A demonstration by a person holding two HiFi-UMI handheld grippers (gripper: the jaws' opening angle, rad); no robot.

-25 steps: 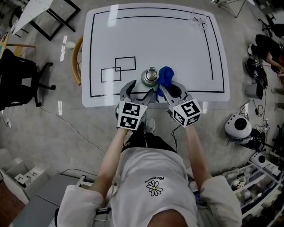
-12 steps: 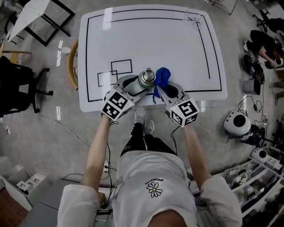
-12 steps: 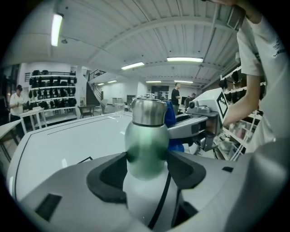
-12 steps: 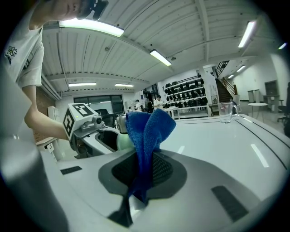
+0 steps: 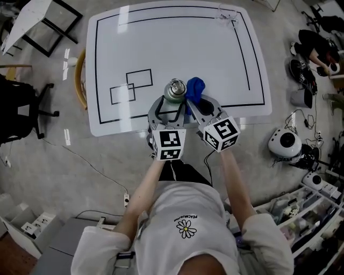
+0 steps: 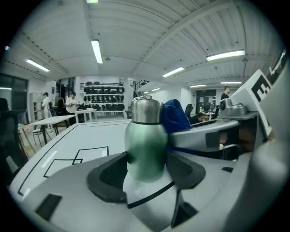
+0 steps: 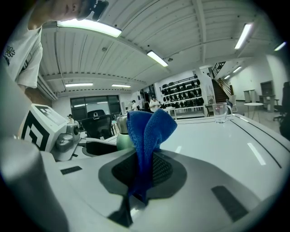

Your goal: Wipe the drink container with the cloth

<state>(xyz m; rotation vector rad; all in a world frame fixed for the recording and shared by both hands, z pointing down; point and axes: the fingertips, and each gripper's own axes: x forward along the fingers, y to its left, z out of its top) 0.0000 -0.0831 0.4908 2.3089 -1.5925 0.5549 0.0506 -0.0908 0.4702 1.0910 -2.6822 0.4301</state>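
A green metal drink bottle with a silver cap stands upright near the front edge of the white table. My left gripper reaches it from the near side. In the left gripper view the bottle sits between the two dark pads, which touch its sides as the jaws are closing. My right gripper is shut on a blue cloth. The cloth stands up bunched between the jaws, right beside the bottle and touching its right side.
Black lines on the tabletop form a large border and two overlapping rectangles left of the bottle. A clear glass cup stands at the far right corner. A black chair and a wooden chair rim are off the table's left side.
My left gripper has swung from the bottle's left side to straight in front of me, with its jaws now on both sides of the bottle. The right gripper and cloth stayed beside the bottle.
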